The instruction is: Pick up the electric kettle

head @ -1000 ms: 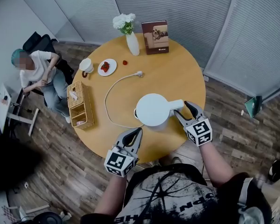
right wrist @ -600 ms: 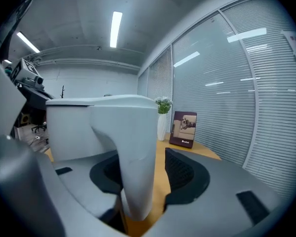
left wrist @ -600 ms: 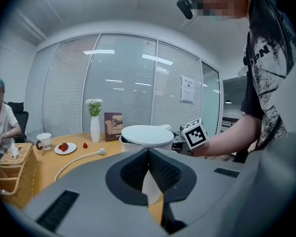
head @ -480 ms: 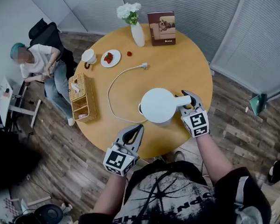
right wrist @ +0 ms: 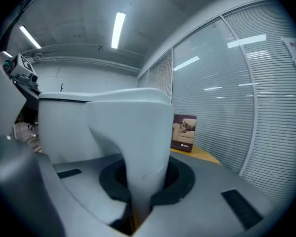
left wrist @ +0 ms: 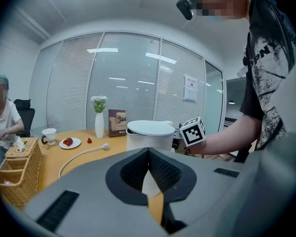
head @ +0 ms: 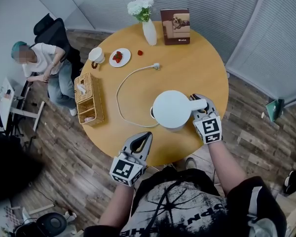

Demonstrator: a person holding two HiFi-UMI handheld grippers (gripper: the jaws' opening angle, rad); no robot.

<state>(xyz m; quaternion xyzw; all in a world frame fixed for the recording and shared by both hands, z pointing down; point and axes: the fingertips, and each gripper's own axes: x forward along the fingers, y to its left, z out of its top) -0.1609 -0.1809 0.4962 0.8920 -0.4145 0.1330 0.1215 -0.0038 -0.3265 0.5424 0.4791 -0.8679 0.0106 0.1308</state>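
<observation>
The right gripper (head: 201,101) has just been closing onto the kettle (head: 171,110) handle (right wrist: 138,147), the left gripper (head: 142,138) is idle with jaws together; the off-centre body may swing and slip on lifting.

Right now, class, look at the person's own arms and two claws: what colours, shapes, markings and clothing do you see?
The left claw and right claw are both grey, each with two tapered jaws lined with black textured pads. Each carries a white cube printed with black square markers. No cables show. The person wears a black short-sleeved T-shirt with white print.
</observation>
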